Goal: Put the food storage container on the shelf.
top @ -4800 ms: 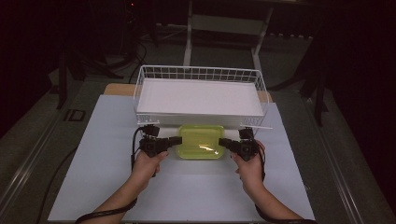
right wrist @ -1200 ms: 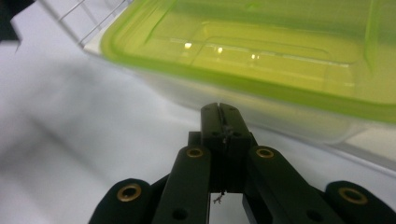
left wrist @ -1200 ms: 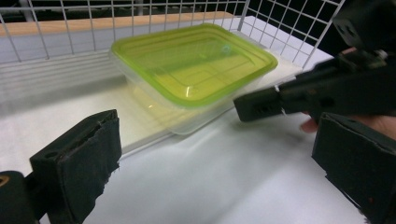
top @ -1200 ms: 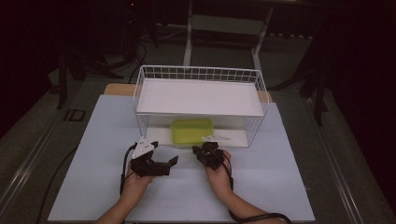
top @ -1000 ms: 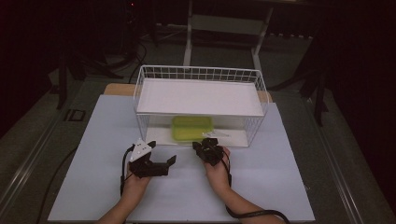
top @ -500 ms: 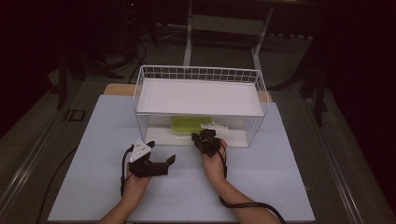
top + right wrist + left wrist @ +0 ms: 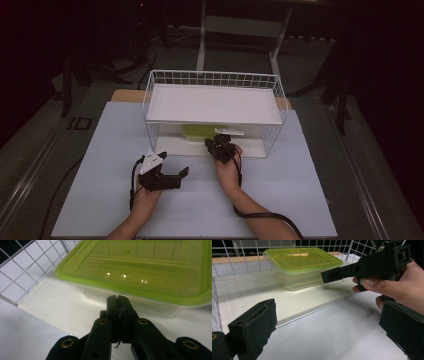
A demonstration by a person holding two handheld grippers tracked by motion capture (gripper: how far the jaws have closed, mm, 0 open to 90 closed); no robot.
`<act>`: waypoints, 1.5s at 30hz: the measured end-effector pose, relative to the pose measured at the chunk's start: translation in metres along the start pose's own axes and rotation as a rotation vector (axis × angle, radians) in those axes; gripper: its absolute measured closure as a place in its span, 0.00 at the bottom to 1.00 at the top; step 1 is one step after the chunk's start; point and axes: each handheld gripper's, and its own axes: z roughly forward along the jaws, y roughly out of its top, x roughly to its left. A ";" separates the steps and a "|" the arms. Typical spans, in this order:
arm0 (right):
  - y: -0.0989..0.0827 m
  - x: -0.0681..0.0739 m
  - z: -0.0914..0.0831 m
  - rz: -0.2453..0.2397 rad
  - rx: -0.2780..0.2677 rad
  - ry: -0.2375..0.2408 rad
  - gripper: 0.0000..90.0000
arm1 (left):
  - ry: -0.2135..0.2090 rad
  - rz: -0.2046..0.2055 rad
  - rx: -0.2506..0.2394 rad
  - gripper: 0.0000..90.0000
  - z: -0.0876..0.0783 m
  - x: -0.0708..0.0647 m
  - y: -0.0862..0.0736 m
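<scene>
A clear container with a green lid [image 7: 199, 131] [image 7: 302, 262] [image 7: 145, 267] rests on the lower shelf of a white wire rack [image 7: 215, 102]. My right gripper [image 7: 210, 143] [image 7: 117, 298] is shut with nothing between its jaws. Its tips touch the container's near wall just under the lid's rim. In the left gripper view the right gripper [image 7: 324, 277] reaches over the shelf's front edge, held by a hand. My left gripper [image 7: 175, 165] [image 7: 327, 312] stands open and holds nothing, low over the white table in front of the rack, to the left of the right hand.
The rack's wire walls [image 7: 272, 135] [image 7: 227, 257] close in the shelf at the sides and back, and its top shelf covers the container from above. The white table [image 7: 300, 190] spreads wide in front. Dark floor and stands lie beyond the table.
The right gripper has moved forward to the rack's lower shelf, and the container has slid deeper under the top shelf. The left gripper has stayed where it was.
</scene>
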 end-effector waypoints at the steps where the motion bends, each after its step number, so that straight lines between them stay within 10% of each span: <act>1: 0.000 0.000 0.000 0.000 0.000 0.000 0.98 | 0.000 0.000 0.000 0.02 0.000 0.000 0.000; 12: -0.014 0.009 -0.029 -0.057 0.004 0.049 0.84 | -0.025 0.014 -0.013 0.02 0.000 -0.003 0.004; 22: -0.016 0.003 -0.070 -0.102 -0.101 0.111 0.18 | -0.086 0.076 -0.063 0.02 -0.004 -0.015 0.024; 45: -0.033 -0.020 -0.136 -0.156 -0.097 0.186 0.20 | -0.139 0.091 -0.036 0.02 -0.039 -0.018 0.029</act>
